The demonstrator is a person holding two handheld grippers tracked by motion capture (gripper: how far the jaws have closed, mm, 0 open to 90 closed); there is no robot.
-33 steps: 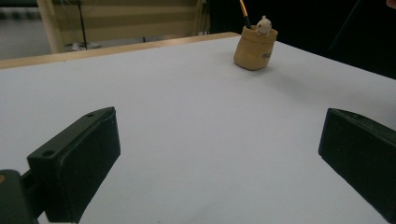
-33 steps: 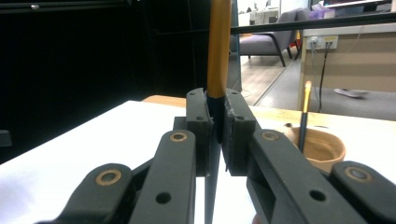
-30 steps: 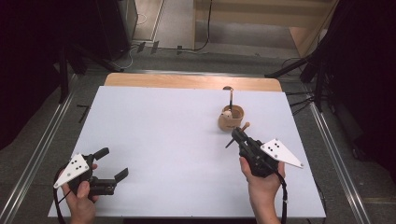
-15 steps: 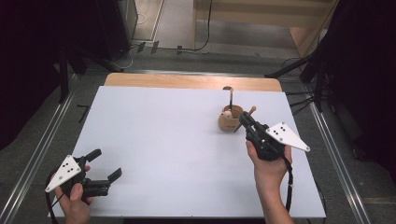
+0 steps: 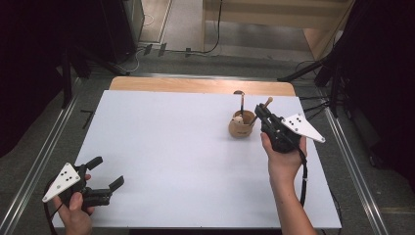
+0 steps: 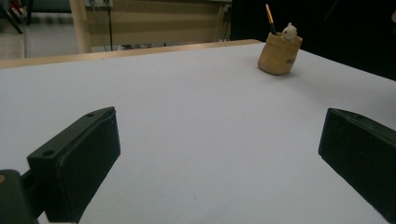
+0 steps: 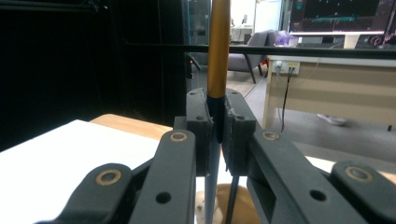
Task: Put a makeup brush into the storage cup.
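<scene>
One tan pot (image 5: 241,125) bears a small dark mark, unreadable.

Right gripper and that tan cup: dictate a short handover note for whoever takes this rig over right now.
Right gripper: shut on the thin gold-and-dark-handled stick, upright above the small tan cup.
Left gripper: open, holding nothing, at the near left of the white table.
Cup: far right of the table, holding a dark-handled tool and a small white figure.
Done: stick gripped.
Left: whether it goes in or comes out, I cannot tell.
</scene>
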